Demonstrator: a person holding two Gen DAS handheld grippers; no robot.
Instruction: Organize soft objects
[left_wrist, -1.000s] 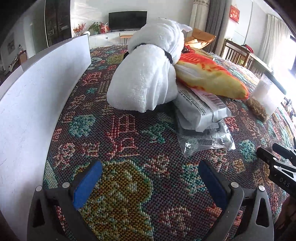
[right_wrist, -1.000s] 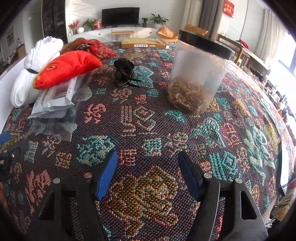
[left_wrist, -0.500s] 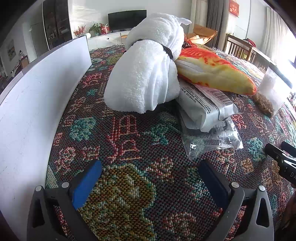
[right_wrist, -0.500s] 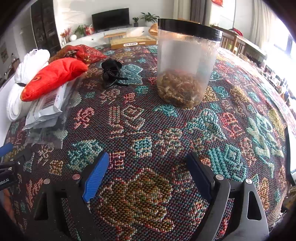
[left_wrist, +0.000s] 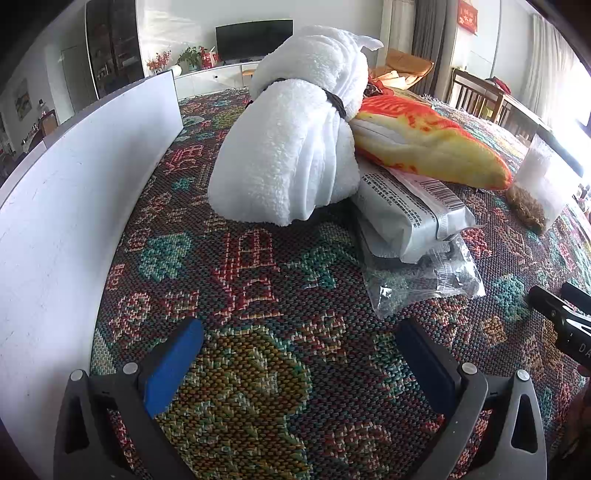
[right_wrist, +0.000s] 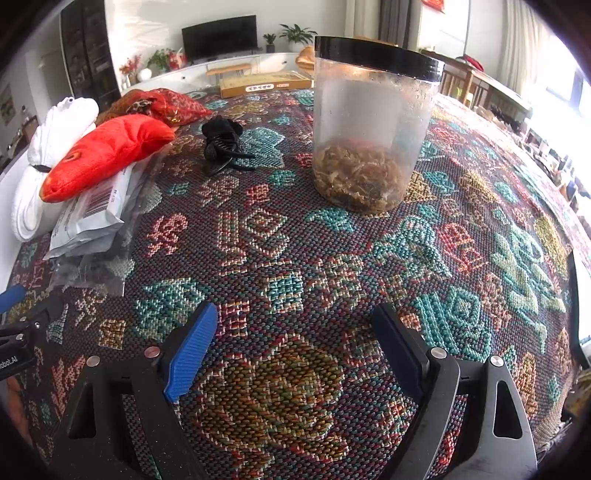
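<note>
L gripper (left_wrist: 299, 354): jaws wide apart, blue pads facing in, nothing btwn them, angled down toward cloth, not touching it. R gripper (right_wrist: 291, 339): jaws spread wide, have just been opening, nothing btwn them, also angled down. Each gripper's tip shows at edge of other's view; the two sit side by side, apart.

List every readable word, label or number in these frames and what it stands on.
"obot.AI": left gripper body, cut off by the frame edge.
"DA": right gripper body, cut off.
Grey packet: barcode and print, too small.
Flat box: label blurred.
</note>
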